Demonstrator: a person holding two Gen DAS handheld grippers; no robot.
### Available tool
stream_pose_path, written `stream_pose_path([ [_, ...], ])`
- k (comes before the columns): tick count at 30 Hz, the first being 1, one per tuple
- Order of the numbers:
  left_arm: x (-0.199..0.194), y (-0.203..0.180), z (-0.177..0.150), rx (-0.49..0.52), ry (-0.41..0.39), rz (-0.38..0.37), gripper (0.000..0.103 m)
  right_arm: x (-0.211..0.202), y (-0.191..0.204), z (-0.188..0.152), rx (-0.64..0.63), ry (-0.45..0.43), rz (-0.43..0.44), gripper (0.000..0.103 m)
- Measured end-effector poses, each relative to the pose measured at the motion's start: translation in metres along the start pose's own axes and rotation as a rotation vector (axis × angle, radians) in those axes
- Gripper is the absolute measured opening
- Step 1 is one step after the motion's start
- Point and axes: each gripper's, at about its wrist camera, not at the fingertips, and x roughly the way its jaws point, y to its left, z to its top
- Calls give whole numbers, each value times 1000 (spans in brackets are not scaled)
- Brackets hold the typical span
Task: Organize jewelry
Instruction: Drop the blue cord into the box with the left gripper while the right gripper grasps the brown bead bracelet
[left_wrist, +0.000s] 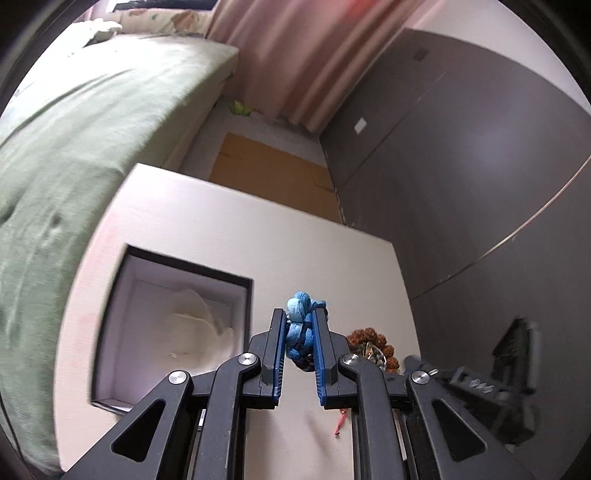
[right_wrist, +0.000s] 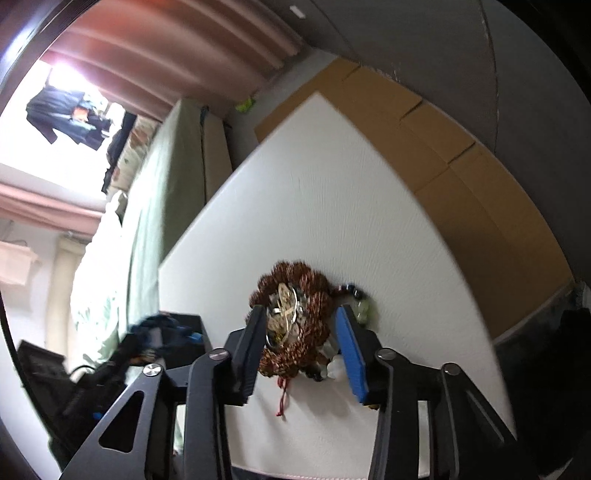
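Observation:
My left gripper (left_wrist: 298, 325) is shut on a blue braided bracelet (left_wrist: 300, 325) and holds it above the white table (left_wrist: 207, 236). An open box (left_wrist: 170, 332) with a white lining sits to its left. A pile of jewelry with a brown beaded strand (right_wrist: 295, 317) lies on the table (right_wrist: 332, 184); it also shows in the left wrist view (left_wrist: 371, 345). My right gripper (right_wrist: 301, 325) is open, with its fingers on either side of the pile. The left gripper with the blue bracelet shows blurred in the right wrist view (right_wrist: 162, 332).
A bed with a green cover (left_wrist: 74, 147) runs along the table's left side. Flat cardboard (left_wrist: 273, 173) lies on the floor beyond the table. A grey wardrobe (left_wrist: 480, 166) stands on the right. Pink curtains (left_wrist: 295, 55) hang at the back.

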Motion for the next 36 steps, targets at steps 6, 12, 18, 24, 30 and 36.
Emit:
stream_pose_path([
  [6, -19, 26, 2, -41, -19, -15, 14, 19, -3, -5, 28, 33, -38, 33],
  [12, -34, 46, 9, -78, -34, -30, 14, 15, -3, -7, 48, -20, -32, 20],
  [18, -53, 65, 13, -96, -59, -39, 14, -17, 25, -14, -42, -141, 24, 20],
  [24, -57, 75, 15, -102, -46, -23, 14, -34, 56, -27, -121, -203, 96, 20],
  [30, -52, 79, 11, -87, -30, -1, 14, -39, 80, -35, -164, -223, 171, 20],
  [36, -34, 77, 11, -110, 16, -54, 17, -36, 94, -42, -168, -235, 218, 20],
])
